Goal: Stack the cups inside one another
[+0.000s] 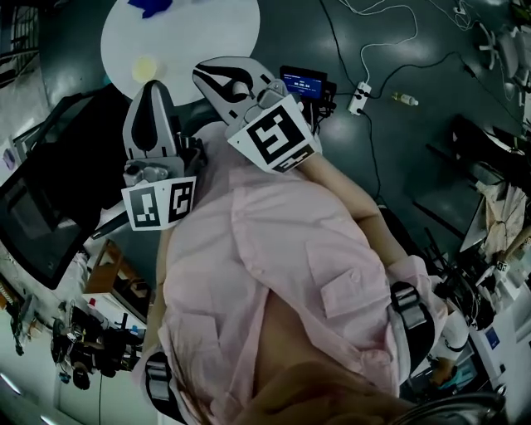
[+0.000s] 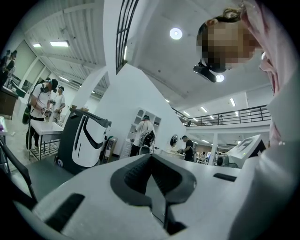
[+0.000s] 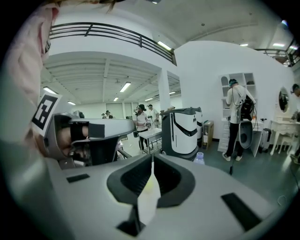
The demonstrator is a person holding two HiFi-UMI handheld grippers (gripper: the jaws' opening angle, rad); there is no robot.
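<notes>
Both grippers are held close in front of the person's pink shirt (image 1: 282,249), away from the round white table (image 1: 216,33). On that table lie a small yellow thing (image 1: 145,66) and a blue thing (image 1: 152,7), possibly cups; their shape is too small to tell. My left gripper (image 1: 153,86) points towards the table edge, jaws together with nothing between them (image 2: 151,157). My right gripper (image 1: 204,73) sits beside it, also shut and empty (image 3: 152,160). The left gripper's body (image 3: 84,136) shows in the right gripper view.
A small lit screen (image 1: 303,83) and a power strip (image 1: 358,98) with cables lie on the dark floor beyond the grippers. A black case (image 1: 41,207) stands at the left. A white and black machine (image 3: 185,131), a bottle (image 3: 199,158) and several people stand in the hall.
</notes>
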